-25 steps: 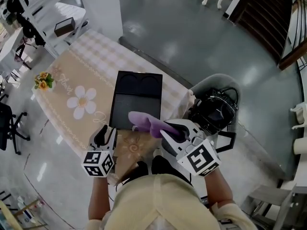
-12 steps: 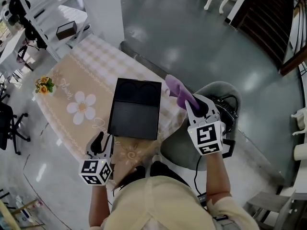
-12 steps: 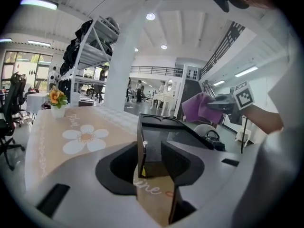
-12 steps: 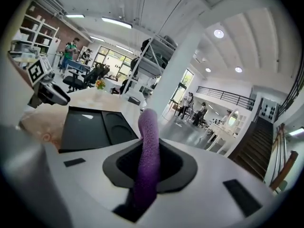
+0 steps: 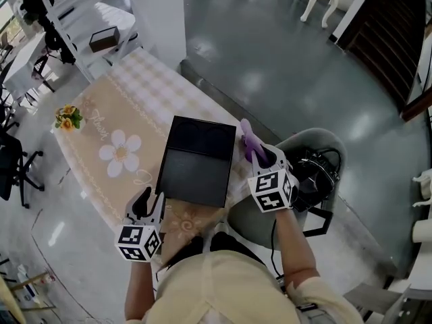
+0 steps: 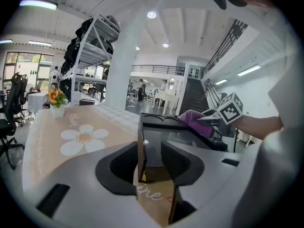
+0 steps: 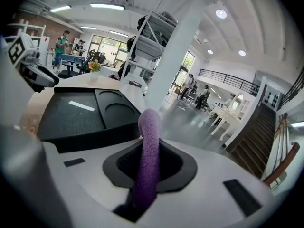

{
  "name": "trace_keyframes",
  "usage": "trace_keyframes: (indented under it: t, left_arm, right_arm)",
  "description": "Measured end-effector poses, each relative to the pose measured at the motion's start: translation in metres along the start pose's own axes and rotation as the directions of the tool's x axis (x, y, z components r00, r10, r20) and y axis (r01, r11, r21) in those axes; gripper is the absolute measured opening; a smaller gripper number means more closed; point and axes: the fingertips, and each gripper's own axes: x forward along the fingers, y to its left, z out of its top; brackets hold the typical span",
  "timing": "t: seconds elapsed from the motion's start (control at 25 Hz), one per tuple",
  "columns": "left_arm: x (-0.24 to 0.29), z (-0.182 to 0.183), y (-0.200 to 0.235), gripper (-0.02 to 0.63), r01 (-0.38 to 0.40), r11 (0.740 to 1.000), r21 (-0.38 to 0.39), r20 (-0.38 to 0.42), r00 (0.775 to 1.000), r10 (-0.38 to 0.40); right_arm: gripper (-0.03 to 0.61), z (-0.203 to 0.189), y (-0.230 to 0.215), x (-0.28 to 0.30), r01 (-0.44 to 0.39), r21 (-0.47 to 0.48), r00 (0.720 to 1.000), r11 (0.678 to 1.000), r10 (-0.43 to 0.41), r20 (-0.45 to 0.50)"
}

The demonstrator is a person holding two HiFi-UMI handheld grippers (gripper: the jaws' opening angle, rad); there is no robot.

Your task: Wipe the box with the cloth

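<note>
Box: I am seeing it lying flat on the flowered tablecloth, near the table's front edge. Left gripper: it is clenching the box's near left corner, with the thin wall standing between the jaws. Right gripper: it is pinching the purple cloth, which is sticking up out of the closed jaws. The cloth is hanging just beside the box's right edge, toward the far corner. I cannot tell whether it is touching the box.
</note>
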Motion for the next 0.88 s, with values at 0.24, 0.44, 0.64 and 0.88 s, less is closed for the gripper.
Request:
trace_keyframes:
  t: [0.24, 0.44, 0.64, 0.88]
  left_arm:
    - [0.005, -0.002, -0.003, 0.155, 0.013, 1.0, -0.006, -0.015, 1.0, -0.013]
    - [0.005, -0.004, -0.003, 0.155, 0.018, 1.0, -0.004, -0.018, 1.0, -0.018]
    - [0.004, -0.004, -0.004, 0.156, 0.029, 1.0, 0.0, -0.016, 0.999, -0.029]
    - [0.002, -0.005, -0.006, 0.155, 0.042, 0.999, 0.01, -0.012, 0.999, -0.042]
  right_arm:
    - [0.072, 0.007, 0.044, 0.016, -0.249, 0.009, 0.969, 0.968, 0.249, -0.001]
    - [0.072, 0.003, 0.055, 0.009, -0.314, -0.022, 0.949, 0.949, 0.314, 0.002]
    - [0.072, -0.001, 0.069, -0.007, -0.375, -0.032, 0.927, 0.926, 0.375, -0.005]
    - [0.072, -0.008, 0.089, -0.029, -0.438, -0.056, 0.899, 0.897, 0.438, -0.021]
